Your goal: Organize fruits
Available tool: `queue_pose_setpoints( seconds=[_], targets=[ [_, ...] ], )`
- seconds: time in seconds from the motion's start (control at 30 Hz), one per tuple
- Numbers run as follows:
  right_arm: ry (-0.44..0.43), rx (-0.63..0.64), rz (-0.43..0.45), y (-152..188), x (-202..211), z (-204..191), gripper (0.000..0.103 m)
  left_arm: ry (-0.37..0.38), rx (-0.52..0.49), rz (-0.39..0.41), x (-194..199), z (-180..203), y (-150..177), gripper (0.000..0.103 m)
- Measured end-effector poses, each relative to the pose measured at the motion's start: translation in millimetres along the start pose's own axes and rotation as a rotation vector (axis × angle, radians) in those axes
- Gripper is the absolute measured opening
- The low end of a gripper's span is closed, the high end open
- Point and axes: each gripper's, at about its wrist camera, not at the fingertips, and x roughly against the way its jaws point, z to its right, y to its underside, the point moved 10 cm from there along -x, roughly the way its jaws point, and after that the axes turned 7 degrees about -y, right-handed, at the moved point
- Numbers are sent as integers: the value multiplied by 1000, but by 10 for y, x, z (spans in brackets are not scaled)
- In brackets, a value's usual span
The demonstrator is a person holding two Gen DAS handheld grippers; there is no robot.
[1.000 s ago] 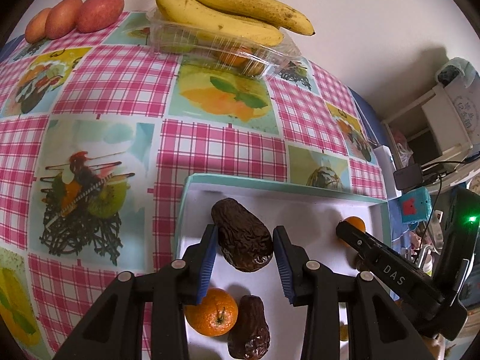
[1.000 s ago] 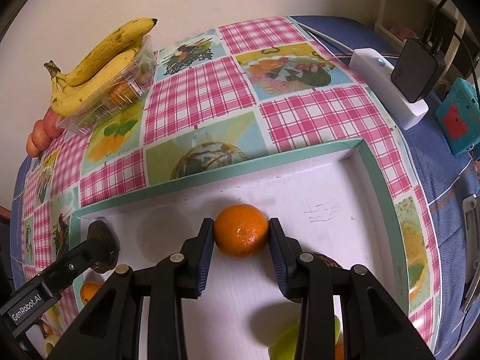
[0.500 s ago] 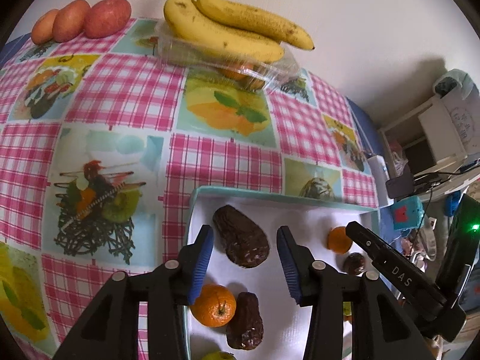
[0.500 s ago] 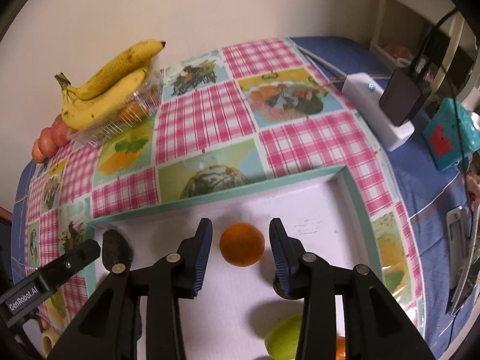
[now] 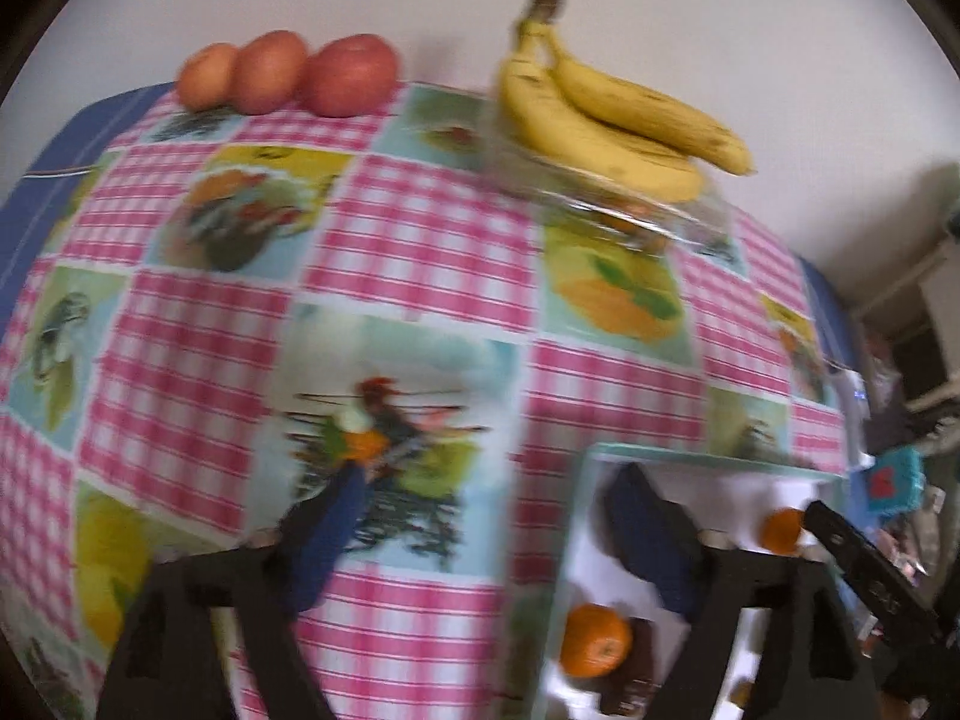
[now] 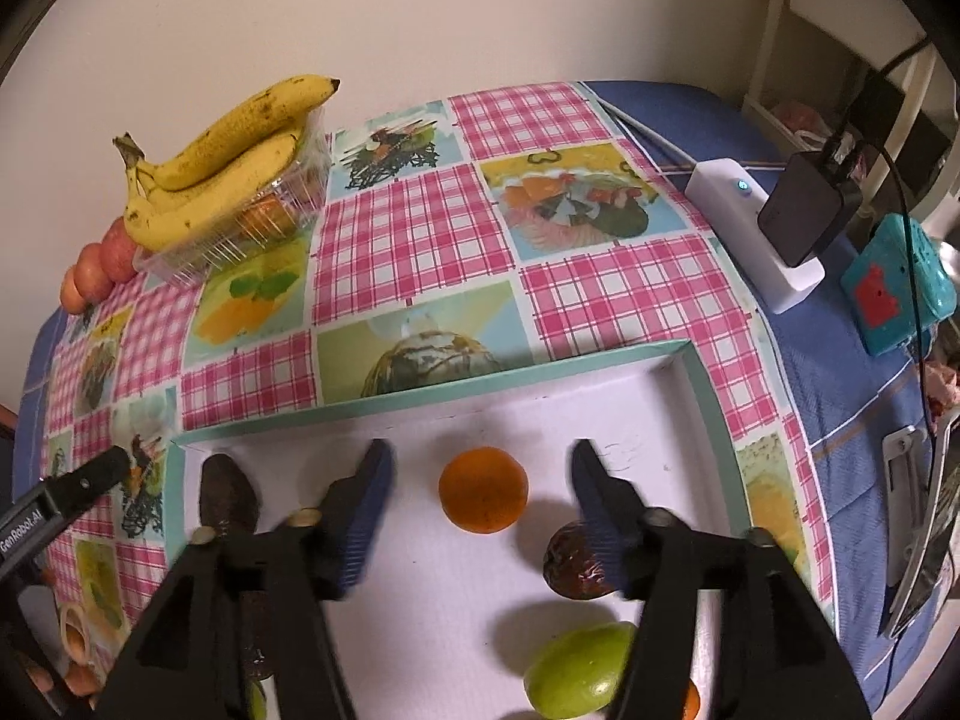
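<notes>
A white tray with a teal rim (image 6: 420, 396) lies on the checked tablecloth. In the right wrist view an orange (image 6: 483, 489) rests in the tray, and my right gripper (image 6: 480, 480) stands wide open above it, not touching. A dark wrinkled avocado (image 6: 228, 495) lies at the tray's left end, another dark fruit (image 6: 573, 561) and a green fruit (image 6: 579, 672) to the right. The left wrist view is blurred. There my left gripper (image 5: 486, 534) is wide open and empty, straddling the tray's left rim (image 5: 570, 516). An orange (image 5: 594, 639) shows below it.
Bananas (image 6: 228, 156) lie on a clear plastic box (image 6: 252, 228) at the back, with red apples (image 5: 288, 75) along the wall. A white power strip with a black adapter (image 6: 780, 228) and a teal device (image 6: 894, 288) sit at the table's right edge.
Both grippers opened wider and drew back. The right let go of the orange, which now rests in the tray. The left swung left off the dark avocado toward the tablecloth.
</notes>
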Motion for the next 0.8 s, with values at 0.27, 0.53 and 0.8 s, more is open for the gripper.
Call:
queue_pose_setpoints(
  seconds=[0.27, 0.53, 0.8],
  targets=[
    [20, 21, -2, 32, -73, -3, 86, -112, 3, 20, -122, -272, 6, 103],
    [1, 33, 26, 19, -99, -61, 87, -166, -28, 40, -178, -350, -6, 103],
    [-20, 41, 46, 35, -17, -166, 87, -239, -89, 90, -2, -375, -52, 103]
  ],
)
